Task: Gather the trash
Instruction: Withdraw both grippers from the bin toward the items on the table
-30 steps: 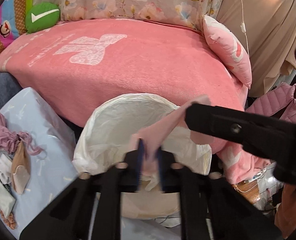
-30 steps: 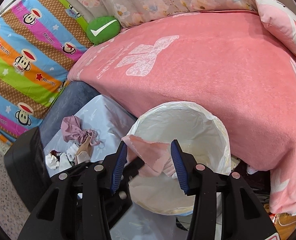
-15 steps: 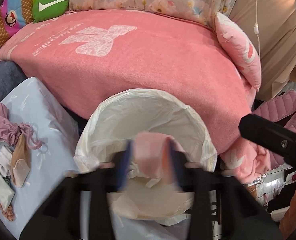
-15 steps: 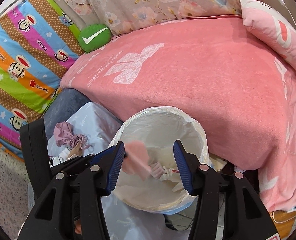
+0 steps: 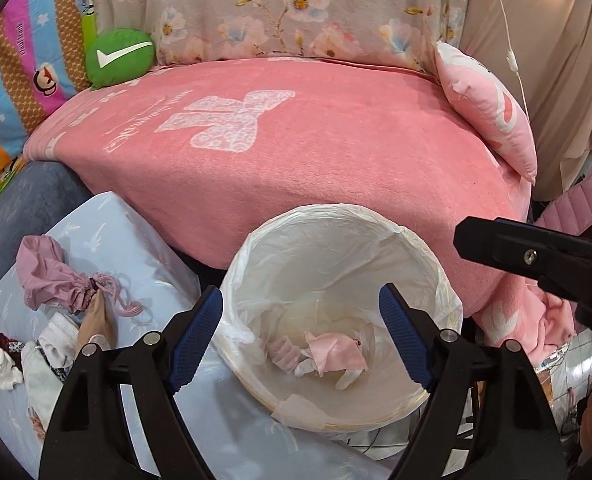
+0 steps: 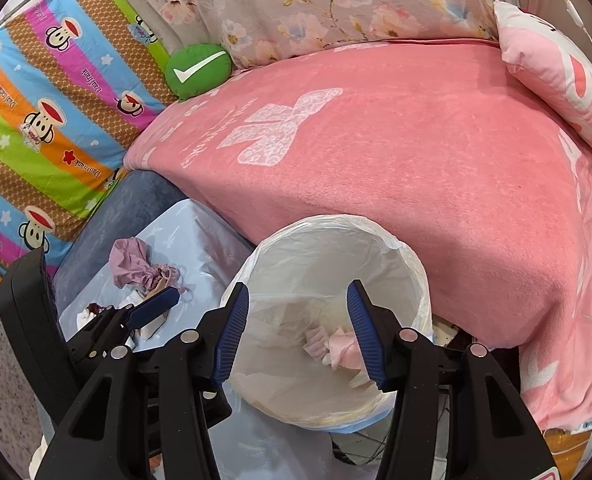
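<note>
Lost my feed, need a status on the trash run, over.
Left hand-held gripper opening, empty, over the bin. Right hand-held gripper open, empty. Pink scrap lies in the bin. More trash on the blue sheet. Nothing blocking.

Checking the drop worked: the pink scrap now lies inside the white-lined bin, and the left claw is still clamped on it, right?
Not quite. The pink scrap does lie inside the white-lined bin, but the left claw is opening with nothing between its pads, as the left wrist view shows.
</note>
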Available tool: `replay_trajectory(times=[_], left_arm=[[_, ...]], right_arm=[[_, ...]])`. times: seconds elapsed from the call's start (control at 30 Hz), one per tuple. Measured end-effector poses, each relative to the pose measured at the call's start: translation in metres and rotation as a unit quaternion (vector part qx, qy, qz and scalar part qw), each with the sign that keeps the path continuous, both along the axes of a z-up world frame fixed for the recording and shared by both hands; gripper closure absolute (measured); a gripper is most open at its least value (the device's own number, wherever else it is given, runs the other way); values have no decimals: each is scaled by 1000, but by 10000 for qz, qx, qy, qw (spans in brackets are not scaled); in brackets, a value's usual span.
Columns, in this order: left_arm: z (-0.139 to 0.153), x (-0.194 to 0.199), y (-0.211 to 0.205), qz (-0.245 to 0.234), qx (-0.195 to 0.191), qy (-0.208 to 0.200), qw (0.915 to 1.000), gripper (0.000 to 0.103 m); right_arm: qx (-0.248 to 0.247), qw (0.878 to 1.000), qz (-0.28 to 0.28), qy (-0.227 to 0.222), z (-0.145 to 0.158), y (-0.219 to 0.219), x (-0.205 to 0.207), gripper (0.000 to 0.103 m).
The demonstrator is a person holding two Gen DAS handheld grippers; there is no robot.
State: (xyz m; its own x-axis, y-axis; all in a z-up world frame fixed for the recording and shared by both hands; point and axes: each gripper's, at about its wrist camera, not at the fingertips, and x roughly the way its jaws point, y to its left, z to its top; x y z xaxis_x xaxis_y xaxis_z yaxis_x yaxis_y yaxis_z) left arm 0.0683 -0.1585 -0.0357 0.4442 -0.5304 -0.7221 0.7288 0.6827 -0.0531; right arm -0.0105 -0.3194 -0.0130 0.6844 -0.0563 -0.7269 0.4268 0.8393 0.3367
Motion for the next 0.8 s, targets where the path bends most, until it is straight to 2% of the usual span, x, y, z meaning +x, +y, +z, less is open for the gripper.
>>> replay_trajectory(times=[0.37,0.63,0.8], left_arm=[[0,20,43,767,18,5,9971,26],[-7,35,90,1449,124,28,9894,26],[-15,43,126,1876,222,99,9819,26]], right_arm=[[-414,9990,178,68,1,34,13,52],[-695,9961,484,249,-17,76,27,52],[-667,9942,762,369,-35,105,38,52]])
